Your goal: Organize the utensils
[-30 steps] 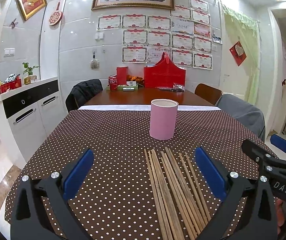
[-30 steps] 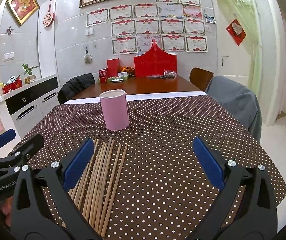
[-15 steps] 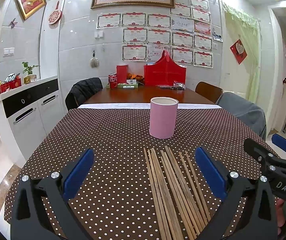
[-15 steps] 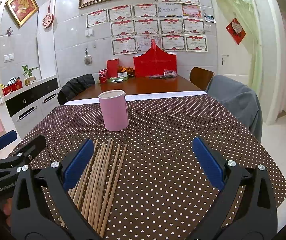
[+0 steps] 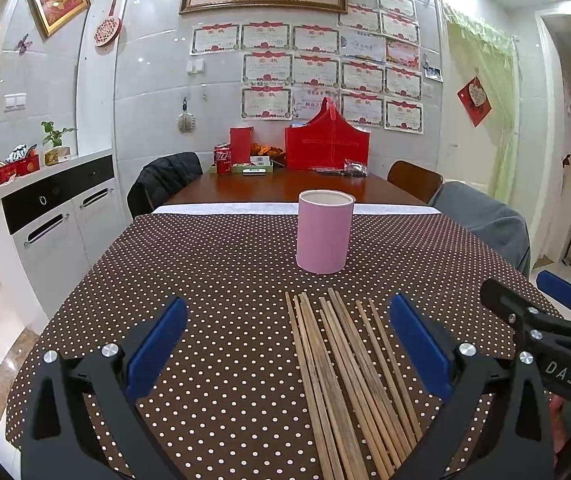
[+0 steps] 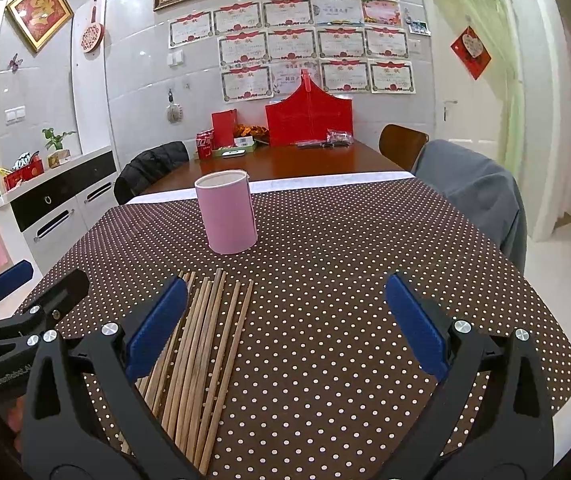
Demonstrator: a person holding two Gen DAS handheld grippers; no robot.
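Several wooden chopsticks (image 5: 345, 372) lie side by side on the brown polka-dot tablecloth (image 5: 221, 280), pointing toward a pink cylindrical holder (image 5: 324, 231) that stands upright behind them. My left gripper (image 5: 287, 340) hovers open above the cloth, with the chopsticks between its blue pads toward the right one. My right gripper (image 6: 285, 320) is open too, further right; the chopsticks (image 6: 201, 344) sit by its left pad and the holder (image 6: 227, 212) is ahead to the left. Each gripper shows at the edge of the other's view.
Beyond the cloth the bare wooden table (image 5: 285, 188) carries a red bag (image 5: 327, 146), a can and small boxes. Chairs draped with a dark jacket (image 5: 165, 184) and a grey cover (image 6: 473, 188) flank the table. A white sideboard (image 5: 53, 208) stands on the left.
Both grippers have drifted slightly, so the holder and chopsticks sit a little differently in view. Both stay open and the chopsticks lie as before.
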